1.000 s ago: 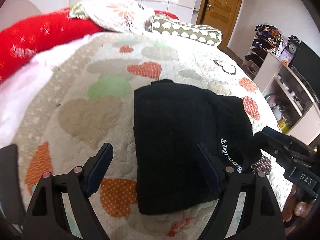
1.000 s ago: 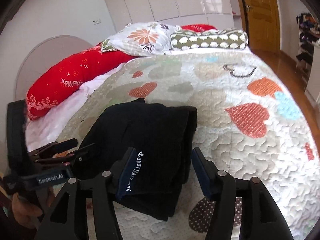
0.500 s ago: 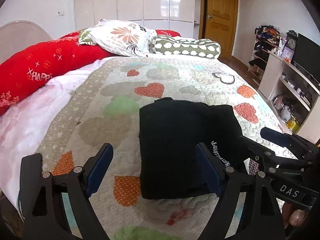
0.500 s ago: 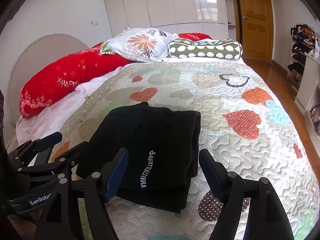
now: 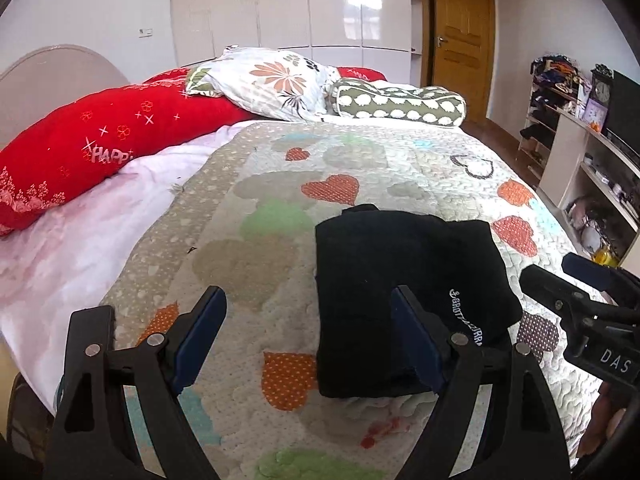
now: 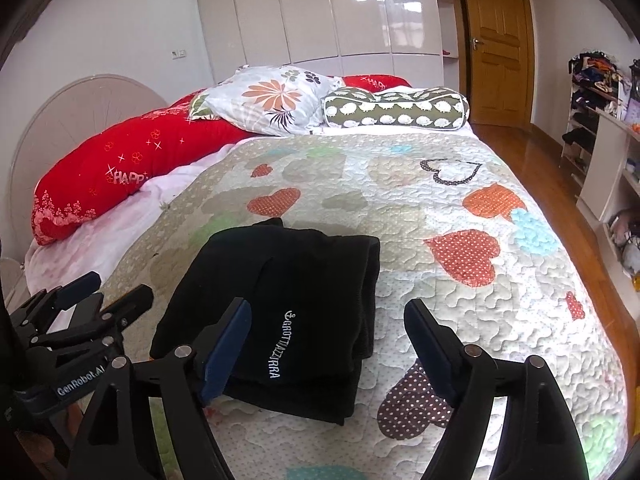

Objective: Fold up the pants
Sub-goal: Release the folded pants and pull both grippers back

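1. The black pants (image 5: 404, 296) lie folded into a compact rectangle on the heart-patterned quilt (image 5: 280, 184) of the bed, white lettering on the edge nearest me.
2. My left gripper (image 5: 310, 332) stands wide open with nothing in its jaws. Its right finger shows in front of the near edge of the pants; its left finger is over bare quilt.
3. My right gripper (image 6: 328, 340) is also open and holds nothing. Its jaws have just been opening: a second ago they stood narrower, close about the lettered corner; now the pants lie free, the left finger in front of the fabric and the right finger over the quilt beside it.
4. Compared with a second ago, both my views sit higher and further back: the red bolster (image 6: 132, 160), the floral pillow (image 6: 272, 100) and the wardrobe doors (image 6: 340, 8) fill more of the frame, and the pants look smaller.
5. The pants keep the same shape and place as before.
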Motion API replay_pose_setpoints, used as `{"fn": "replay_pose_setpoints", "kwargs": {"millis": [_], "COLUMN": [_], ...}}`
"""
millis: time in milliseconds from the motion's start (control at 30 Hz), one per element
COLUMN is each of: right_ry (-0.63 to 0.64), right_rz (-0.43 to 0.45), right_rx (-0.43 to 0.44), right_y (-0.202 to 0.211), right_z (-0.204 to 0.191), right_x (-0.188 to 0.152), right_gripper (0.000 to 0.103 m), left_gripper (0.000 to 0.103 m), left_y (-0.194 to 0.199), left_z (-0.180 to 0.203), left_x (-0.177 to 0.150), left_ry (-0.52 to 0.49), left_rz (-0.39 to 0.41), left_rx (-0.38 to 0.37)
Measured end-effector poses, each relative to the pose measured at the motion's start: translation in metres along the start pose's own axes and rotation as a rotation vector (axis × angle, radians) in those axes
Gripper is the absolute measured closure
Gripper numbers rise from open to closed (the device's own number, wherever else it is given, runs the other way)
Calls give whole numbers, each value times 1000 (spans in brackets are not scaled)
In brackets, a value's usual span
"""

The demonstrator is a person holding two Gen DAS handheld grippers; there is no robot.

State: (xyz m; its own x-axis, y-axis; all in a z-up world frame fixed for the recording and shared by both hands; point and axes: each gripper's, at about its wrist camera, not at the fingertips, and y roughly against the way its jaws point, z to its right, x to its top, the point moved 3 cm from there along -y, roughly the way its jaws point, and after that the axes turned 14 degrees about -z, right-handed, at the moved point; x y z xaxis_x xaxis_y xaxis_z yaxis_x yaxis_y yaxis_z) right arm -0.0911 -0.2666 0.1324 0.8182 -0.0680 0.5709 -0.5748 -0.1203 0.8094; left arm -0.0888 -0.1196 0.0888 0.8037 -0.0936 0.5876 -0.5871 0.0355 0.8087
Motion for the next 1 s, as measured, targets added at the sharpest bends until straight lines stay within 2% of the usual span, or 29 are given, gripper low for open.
{"fn": "replay_pose_setpoints", "kwargs": {"millis": [133,600,1000], "right_ry": [-2,0,3], "right_rz": [0,-16,-17], "right_rx": [1,14,25], "right_y": [0,-4,-3], "right_z": [1,-2,-5], "right_x": [0,-5,-8], "right_gripper": [22,22,22], "left_gripper": [19,19,19], "left_y": [4,15,21], "left_z": [-1,2,5], "left_x": [1,1,1], "left_ry": [-6,-38,-45], "left_rz": [22,66,71], "left_rx": [-3,58,25]}}
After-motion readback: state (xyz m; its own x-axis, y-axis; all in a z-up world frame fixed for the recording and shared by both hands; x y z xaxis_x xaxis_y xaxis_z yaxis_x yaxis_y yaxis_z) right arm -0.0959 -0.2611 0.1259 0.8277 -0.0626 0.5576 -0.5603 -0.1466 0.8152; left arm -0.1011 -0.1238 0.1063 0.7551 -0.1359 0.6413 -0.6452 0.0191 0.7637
